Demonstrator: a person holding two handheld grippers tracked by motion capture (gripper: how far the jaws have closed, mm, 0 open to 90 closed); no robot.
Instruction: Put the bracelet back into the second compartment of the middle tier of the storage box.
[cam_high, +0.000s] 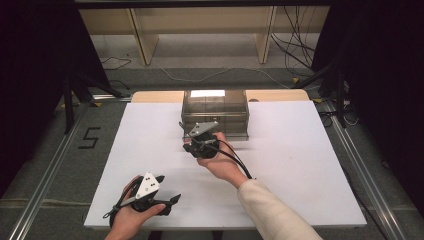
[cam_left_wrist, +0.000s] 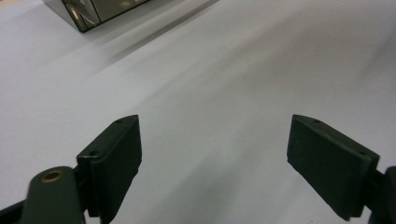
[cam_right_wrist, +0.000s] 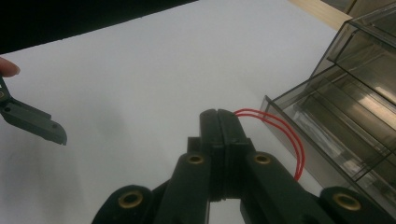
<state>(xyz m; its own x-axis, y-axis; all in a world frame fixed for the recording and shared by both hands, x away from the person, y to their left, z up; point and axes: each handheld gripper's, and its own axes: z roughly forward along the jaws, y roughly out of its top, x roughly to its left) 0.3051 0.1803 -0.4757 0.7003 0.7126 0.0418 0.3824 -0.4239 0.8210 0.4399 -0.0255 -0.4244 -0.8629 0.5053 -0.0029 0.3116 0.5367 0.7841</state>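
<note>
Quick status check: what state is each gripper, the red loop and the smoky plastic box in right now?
left gripper: jaws wide open, empty, low over the white table.
right gripper: jaws shut on the red loop, beside the box.
red loop: thin, pinched at one end, arching toward the box.
smoky plastic box: upright at the table's far side, drawer slightly open by the loop.
</note>
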